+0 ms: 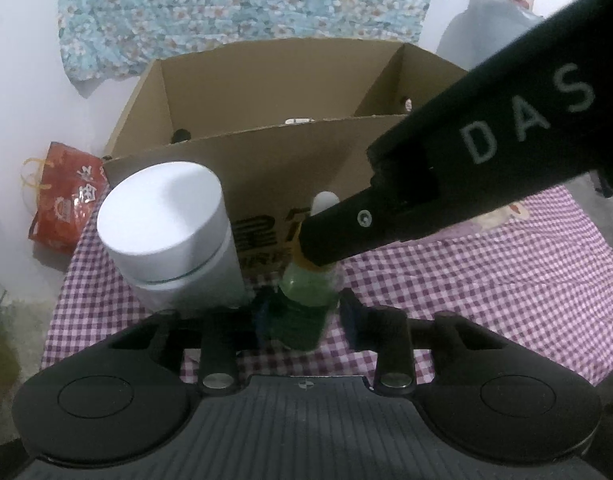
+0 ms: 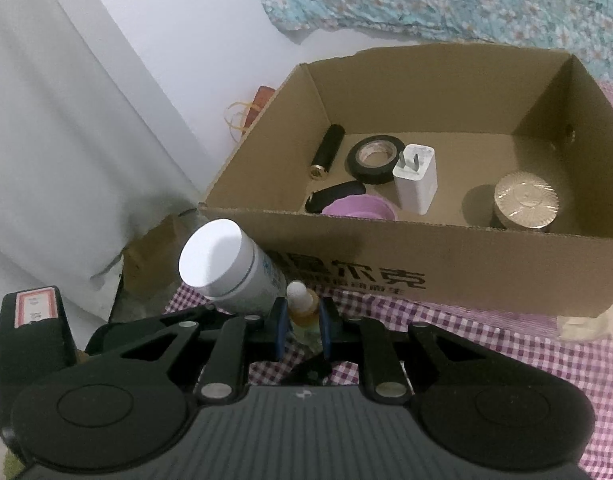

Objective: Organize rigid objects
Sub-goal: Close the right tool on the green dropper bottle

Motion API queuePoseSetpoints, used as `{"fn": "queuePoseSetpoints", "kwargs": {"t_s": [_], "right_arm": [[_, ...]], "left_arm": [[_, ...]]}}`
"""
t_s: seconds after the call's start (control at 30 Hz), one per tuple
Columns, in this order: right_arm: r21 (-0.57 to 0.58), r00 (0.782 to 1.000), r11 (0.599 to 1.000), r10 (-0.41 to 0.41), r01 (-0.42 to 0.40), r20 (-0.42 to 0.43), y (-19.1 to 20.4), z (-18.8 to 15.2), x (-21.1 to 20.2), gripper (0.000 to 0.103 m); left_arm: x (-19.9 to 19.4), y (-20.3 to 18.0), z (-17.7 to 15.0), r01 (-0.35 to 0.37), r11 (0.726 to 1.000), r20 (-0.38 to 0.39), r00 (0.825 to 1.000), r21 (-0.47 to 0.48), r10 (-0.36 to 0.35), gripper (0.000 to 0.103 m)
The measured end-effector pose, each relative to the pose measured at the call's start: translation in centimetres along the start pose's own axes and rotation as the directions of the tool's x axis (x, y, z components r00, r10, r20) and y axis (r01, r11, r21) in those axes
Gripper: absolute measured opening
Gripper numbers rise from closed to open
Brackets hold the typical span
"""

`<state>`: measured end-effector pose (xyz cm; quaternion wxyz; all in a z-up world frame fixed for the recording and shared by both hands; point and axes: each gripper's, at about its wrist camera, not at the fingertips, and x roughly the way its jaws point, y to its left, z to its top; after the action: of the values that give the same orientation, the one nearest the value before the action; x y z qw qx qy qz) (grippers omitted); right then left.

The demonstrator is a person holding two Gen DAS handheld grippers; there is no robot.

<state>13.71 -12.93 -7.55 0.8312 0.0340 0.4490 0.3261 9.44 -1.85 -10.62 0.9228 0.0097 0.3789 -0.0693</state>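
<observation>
Right wrist view: the right gripper point(image 2: 302, 320) has its blue pads clamped on the amber neck of a small dropper bottle point(image 2: 302, 308), just under the bottle's white rubber bulb. The bottle stands upright on the checked cloth point(image 2: 486, 344), close in front of the cardboard box point(image 2: 426, 264). Just left of the bottle, touching or nearly touching it, is a white jar point(image 2: 230, 268) with a flat white lid, also in front of the box.

Inside the box lie a black cylinder point(image 2: 326, 150) with a brass end, a roll of black tape point(image 2: 376, 158), a white plug adapter point(image 2: 416, 184), a flat black piece point(image 2: 334, 196), a pink bowl-like thing point(image 2: 362, 208) against the box's near wall, and a round gold tin point(image 2: 526, 204) toward its right side.

From the left wrist view, the left gripper point(image 1: 306, 320) has its pads either side of the green lower body of the same bottle point(image 1: 306, 308); the left pad looks pressed to it, while the right pad shows a thin gap, so I cannot tell if it grips. The right gripper's black finger point(image 1: 338, 236) crosses in from the upper right over the bottle's neck. A red bag point(image 1: 62, 196) lies left of the box, off the cloth.
</observation>
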Motion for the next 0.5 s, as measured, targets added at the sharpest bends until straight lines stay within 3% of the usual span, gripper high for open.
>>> {"fn": "queuePoseSetpoints", "kwargs": {"t_s": [0.5], "right_arm": [[-0.016,1.000,1.000,-0.001,0.002,0.032,0.6,0.4,-0.1,0.019]], "left_arm": [[-0.9,0.0,-0.4,0.006,1.000,0.019,1.000,-0.016,-0.006,0.031]]}}
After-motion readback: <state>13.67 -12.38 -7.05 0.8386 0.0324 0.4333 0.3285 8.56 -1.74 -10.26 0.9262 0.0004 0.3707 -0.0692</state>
